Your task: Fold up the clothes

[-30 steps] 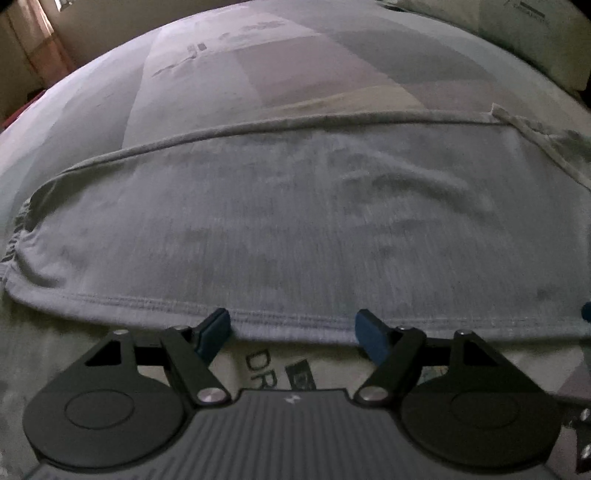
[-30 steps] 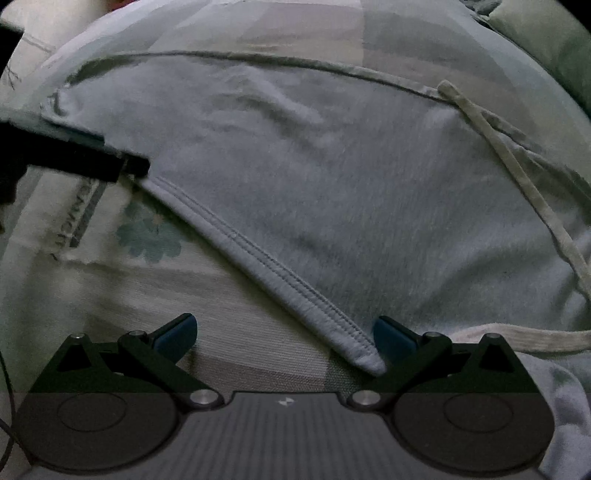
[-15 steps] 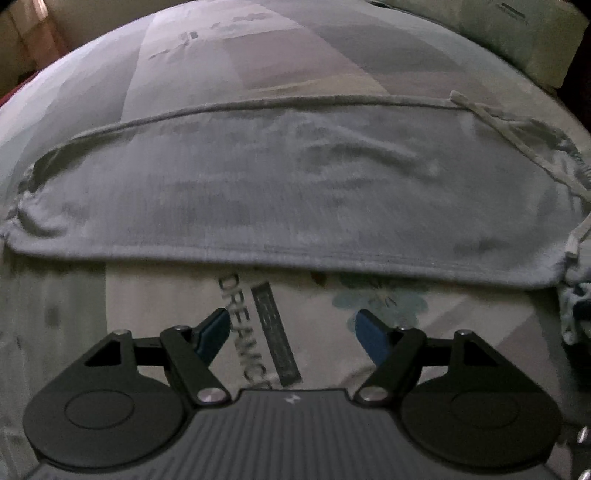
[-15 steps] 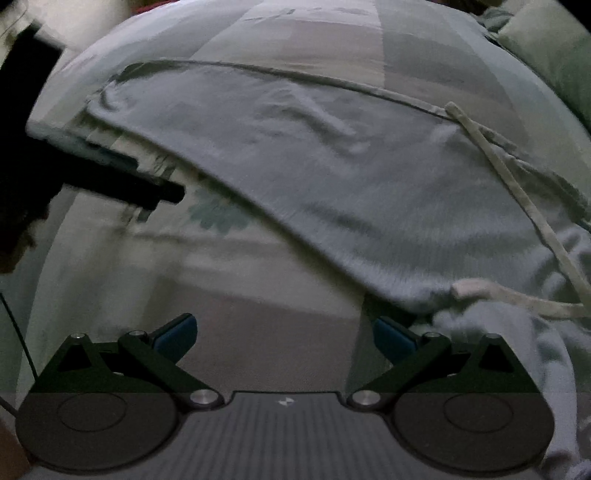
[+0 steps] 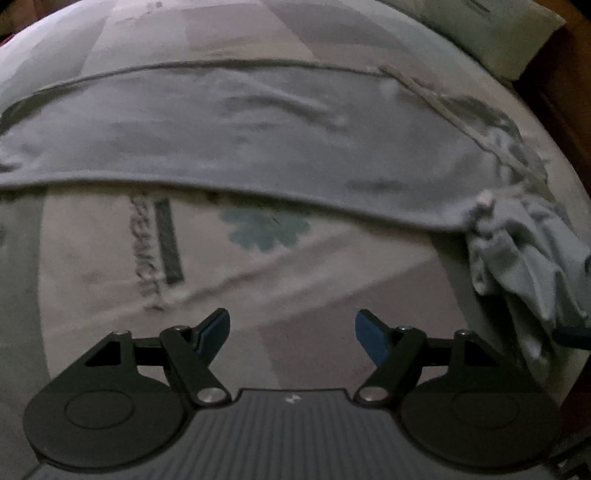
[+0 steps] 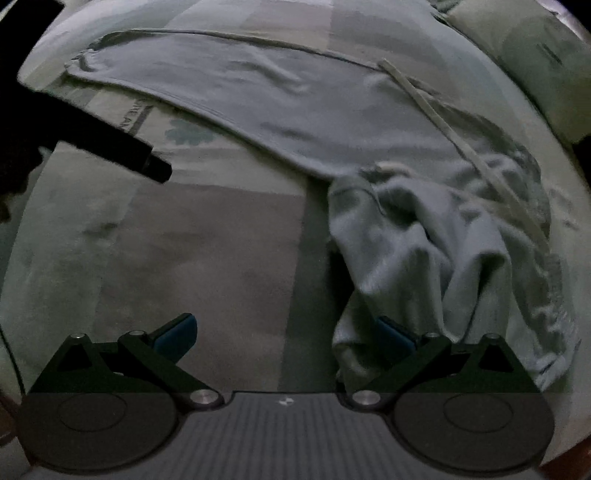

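Observation:
Grey sweatpants [image 5: 258, 140] lie across a bed, one leg spread flat and long. The other leg [image 6: 424, 236] is bunched in a heap on the right and hangs toward the near edge. A pale drawstring [image 6: 443, 122] runs over the waist area. My left gripper [image 5: 291, 332] is open over bare bedsheet, well short of the flat leg's hem. My right gripper [image 6: 284, 336] is open too; its right finger [image 6: 393, 334] sits right beside the bunched leg's hanging fold. The left gripper shows as a dark bar [image 6: 110, 144] at the left of the right wrist view.
The bedsheet [image 5: 295, 273] is patchwork-printed with a teal flower [image 5: 264, 225] and dark lettering [image 5: 159, 247]. A pillow [image 5: 491, 33] lies at the far right corner. Dark wooden furniture [image 5: 561, 103] stands beyond the bed's right edge.
Both grippers have pulled back from the sweatpants' hem toward the near side. More bare sheet now lies in front of them, and the bunched leg has come into view.

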